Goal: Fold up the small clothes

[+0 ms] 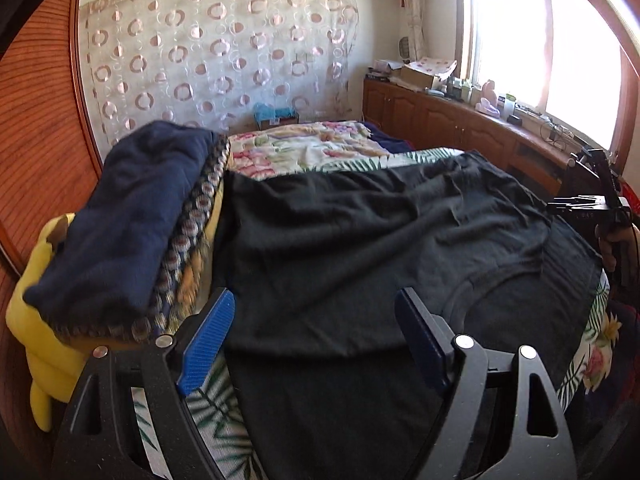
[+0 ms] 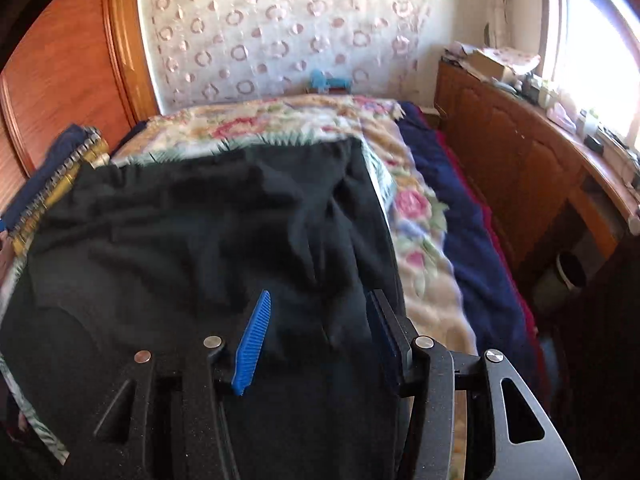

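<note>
Looking along the left tongs (image 1: 316, 320), we see their two blue-padded fingers (image 1: 206, 344) standing wide apart with nothing clamped; the black garment (image 1: 360, 240) lies spread flat on the bed directly ahead of and beneath them, its near hem running between the two fingers without either pad pressing on it. Just to the left of these tongs sits a stack of folded clothes (image 1: 120, 224), a navy piece on top, a patterned one under it and something yellow at the bottom, touching the black garment's left edge. Beyond the garment, farther ahead of the tongs, a leaf-print sheet (image 1: 420, 158) and a floral blanket (image 1: 304, 144) cover the bed, and past those hangs a curtain with ring patterns (image 1: 216, 52). Far off to the right of the left tongs we catch the other tool at the picture's edge, held by a hand (image 1: 612, 240). Along the right tongs (image 2: 320, 316) we see the jaws partly apart, roughly half as wide as the left pair, and again nothing gripped; the same black garment (image 2: 200, 220) fills the space under and ahead of them, and its right edge passes just inside the right finger (image 2: 382, 332). To the right of these tongs the floral blanket (image 2: 416, 208) and a dark blue cover (image 2: 472, 216) run along the bed's side, with a wooden cabinet (image 2: 512, 160) under a bright window (image 2: 600, 48) well beyond. The view from the right tongs is blurred.
</note>
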`<state>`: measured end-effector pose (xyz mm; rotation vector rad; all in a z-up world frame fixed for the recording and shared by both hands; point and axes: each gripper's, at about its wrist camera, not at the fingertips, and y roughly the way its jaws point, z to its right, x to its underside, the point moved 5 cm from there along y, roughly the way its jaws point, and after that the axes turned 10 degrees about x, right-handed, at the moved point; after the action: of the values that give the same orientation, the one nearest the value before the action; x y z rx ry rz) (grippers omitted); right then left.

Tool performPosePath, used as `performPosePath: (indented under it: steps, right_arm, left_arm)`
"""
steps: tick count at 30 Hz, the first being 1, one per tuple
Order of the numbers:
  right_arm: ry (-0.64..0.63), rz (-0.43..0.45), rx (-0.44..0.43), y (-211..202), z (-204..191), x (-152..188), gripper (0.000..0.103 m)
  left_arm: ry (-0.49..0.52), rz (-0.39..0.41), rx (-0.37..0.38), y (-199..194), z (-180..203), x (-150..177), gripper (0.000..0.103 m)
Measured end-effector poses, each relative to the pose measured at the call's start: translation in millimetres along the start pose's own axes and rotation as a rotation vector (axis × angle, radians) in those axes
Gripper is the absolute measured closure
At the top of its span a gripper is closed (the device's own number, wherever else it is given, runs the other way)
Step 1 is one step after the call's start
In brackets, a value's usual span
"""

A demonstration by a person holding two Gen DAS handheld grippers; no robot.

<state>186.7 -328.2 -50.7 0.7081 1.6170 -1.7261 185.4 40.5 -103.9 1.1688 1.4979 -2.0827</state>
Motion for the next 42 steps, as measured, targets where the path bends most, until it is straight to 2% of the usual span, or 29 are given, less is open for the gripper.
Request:
performPosePath:
  steps: [4,8,11,15,18,22,23,26,27,32,36,42]
  right_arm:
    - [0.016,-0.056,0.016,9.0,9.3,3.1,0.051]
    - [0.013,-0.055,-0.001,5.7,8.1,-8.0,0.051]
    - [-0.014,-0.034,-0.016,-2.5,2.3,-11.0,0.066]
    - [-0.034,-0.029,0.009,-2.9,0.0,-8.0,0.066]
    - [-0.046,-0.011,0.026,-5.2,2.1,-5.3,0.066]
    - [-0.050,-0.009,0.027,-10.0,8.5,-3.0,0.066]
    - [-0.052,-0.009,0.028,-8.1,4.2,-1.1,0.066]
    - [-0.063,-0.006,0.041,-5.2,-0.7,1.7,0.066]
    - [-0.066,-0.005,0.044,5.5,-14.0,3.9,0.066]
    - [-0.068,-0.005,0.046,11.2,-20.3,4.0,0.066]
    - [-0.071,-0.004,0.049,16.6,-23.2,4.1,0.066]
    - [-0.072,-0.004,0.049,19.5,-24.1,3.7,0.066]
  left_arm:
    - [-0.032,-0.032,-0.003,4.3,-3.5,18.6,0.020]
    - [-0.054,-0.053,-0.020,7.5,-8.8,29.9,0.020]
    - [-0.073,-0.053,-0.031,6.5,-13.5,33.2,0.020]
    - [-0.092,-0.055,-0.048,6.1,-21.2,35.0,0.020]
    - [-0.103,-0.056,-0.043,6.8,-25.7,35.3,0.029]
    - [-0.138,-0.066,-0.046,11.0,-33.0,35.5,0.057]
    - [-0.150,-0.073,-0.047,13.1,-35.1,36.4,0.059]
    - [-0.179,-0.077,-0.044,16.4,-40.3,37.7,0.059]
    - [-0.189,-0.079,-0.057,17.7,-43.1,38.0,0.059]
    - [-0.205,-0.113,-0.106,28.5,-53.1,36.4,0.058]
    - [-0.238,-0.141,-0.086,38.1,-58.5,38.2,0.058]
    - [-0.259,-0.131,-0.081,40.7,-62.1,35.8,0.056]
